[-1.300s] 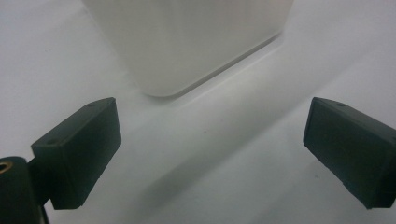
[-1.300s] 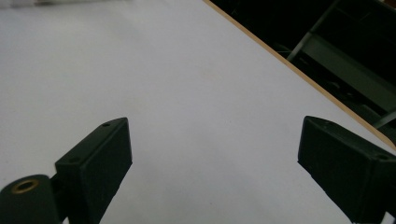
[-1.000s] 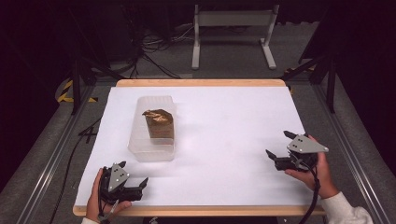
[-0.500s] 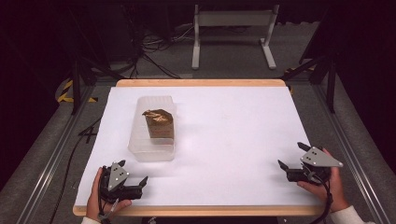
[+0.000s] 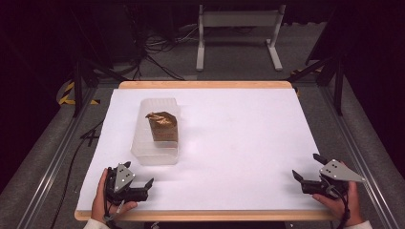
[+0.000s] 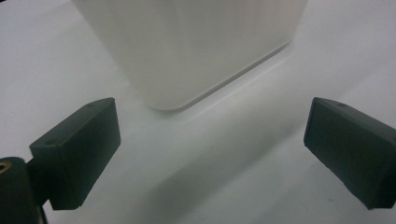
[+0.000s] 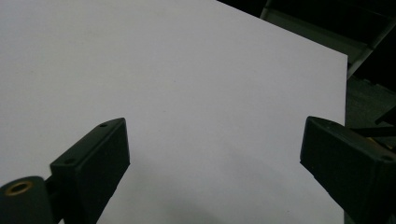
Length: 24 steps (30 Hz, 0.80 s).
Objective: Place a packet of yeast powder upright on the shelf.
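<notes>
A white-topped table [image 5: 239,143] carries a translucent plastic container [image 5: 155,143] toward its left side.

My jaws look matt black plastic. Table top [image 5: 239,143]: smooth matt white, wood edge. Box [image 5: 155,138]: cloudy translucent plastic. Bag [image 5: 163,125] inside: glossy, crinkled.
</notes>
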### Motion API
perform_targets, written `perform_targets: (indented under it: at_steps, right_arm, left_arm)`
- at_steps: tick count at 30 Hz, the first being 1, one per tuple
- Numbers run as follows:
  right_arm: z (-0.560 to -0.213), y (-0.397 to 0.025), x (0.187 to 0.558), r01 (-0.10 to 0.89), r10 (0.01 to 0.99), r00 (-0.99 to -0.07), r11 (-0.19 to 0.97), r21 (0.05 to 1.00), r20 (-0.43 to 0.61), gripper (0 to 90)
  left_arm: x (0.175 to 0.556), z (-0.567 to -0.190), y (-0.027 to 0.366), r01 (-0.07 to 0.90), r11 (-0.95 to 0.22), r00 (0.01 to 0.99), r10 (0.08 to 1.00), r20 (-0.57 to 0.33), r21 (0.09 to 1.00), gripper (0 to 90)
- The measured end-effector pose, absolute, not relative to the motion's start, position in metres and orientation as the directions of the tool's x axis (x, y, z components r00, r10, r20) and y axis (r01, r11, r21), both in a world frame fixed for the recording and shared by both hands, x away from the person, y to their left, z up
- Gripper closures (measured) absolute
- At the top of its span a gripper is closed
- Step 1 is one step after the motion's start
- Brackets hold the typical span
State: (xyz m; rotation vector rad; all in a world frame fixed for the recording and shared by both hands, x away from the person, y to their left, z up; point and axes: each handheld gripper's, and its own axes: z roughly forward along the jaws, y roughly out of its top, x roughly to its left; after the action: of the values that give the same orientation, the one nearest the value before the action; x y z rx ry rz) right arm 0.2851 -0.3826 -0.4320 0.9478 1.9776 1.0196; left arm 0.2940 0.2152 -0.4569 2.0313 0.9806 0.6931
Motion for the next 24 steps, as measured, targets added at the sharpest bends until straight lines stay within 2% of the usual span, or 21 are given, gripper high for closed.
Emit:
perform_targets:
  at_steps: [22,24]
  right_arm:
    - [-0.4334,-0.3844,0.2836,0.279,0.838,-0.487,0.416,0.865,-0.246,9.0]
    - [-0.4333,-0.3852,0.283,0.28,0.836,-0.494,0.414,0.866,-0.24,14.5]
  left_arm:
    - [0.299,-0.4559,0.214,0.398,-0.412,0.554,0.82,0.144,0.82,4.5]
    - [0.2998,-0.4556,0.2141,0.394,-0.42,0.559,0.816,0.15,0.818,4.5]
